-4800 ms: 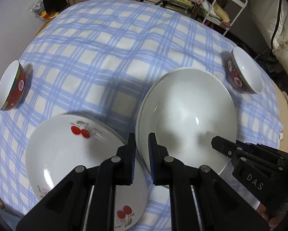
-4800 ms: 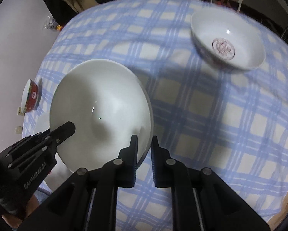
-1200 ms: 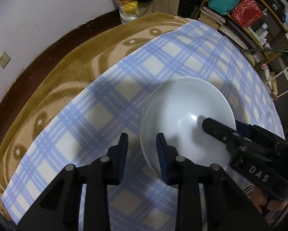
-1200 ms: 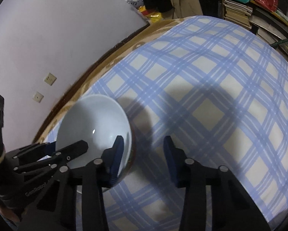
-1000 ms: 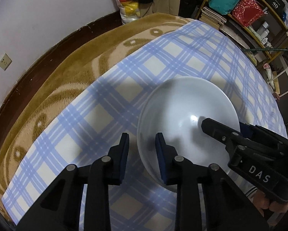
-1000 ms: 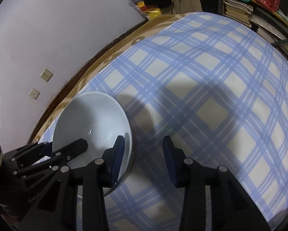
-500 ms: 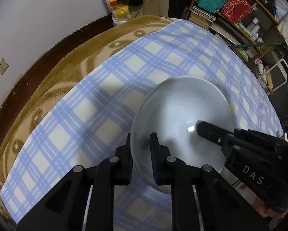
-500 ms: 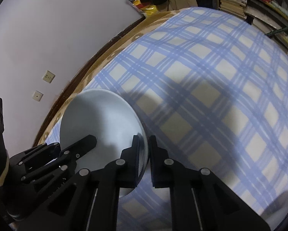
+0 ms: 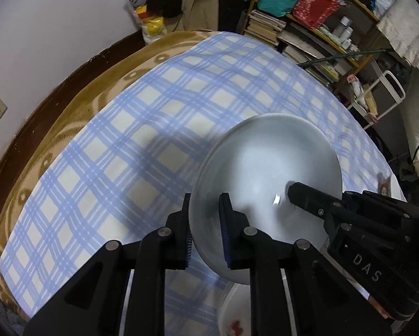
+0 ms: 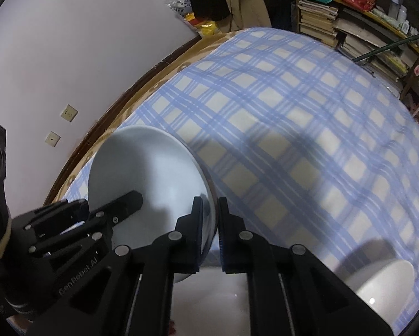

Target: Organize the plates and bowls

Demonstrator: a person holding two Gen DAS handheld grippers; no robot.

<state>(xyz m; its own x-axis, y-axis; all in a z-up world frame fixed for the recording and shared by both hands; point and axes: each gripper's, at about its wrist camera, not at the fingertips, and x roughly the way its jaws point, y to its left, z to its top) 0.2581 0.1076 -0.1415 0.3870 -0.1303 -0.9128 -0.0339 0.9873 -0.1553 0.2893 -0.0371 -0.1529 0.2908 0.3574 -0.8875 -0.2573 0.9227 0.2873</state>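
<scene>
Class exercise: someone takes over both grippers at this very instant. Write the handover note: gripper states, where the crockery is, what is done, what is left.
Left gripper: clamped on one rim of the white plate.
Right gripper: clamped on the opposite rim.
The plate looks lifted clear of the checked tablecloth, tilted.
A cherry-patterned plate lies below it; another white dish sits to the right.
Done: plate gripped and raised.
Left: set it down, probably on the cherry-patterned plate, then release.

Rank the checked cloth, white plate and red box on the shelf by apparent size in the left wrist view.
1. Checked cloth, by far the largest.
2. White plate, held at its rim by both grippers; it is near the lens, so it looks bigger.
3. Red box, far back on the shelf, so its true size is unsure.
</scene>
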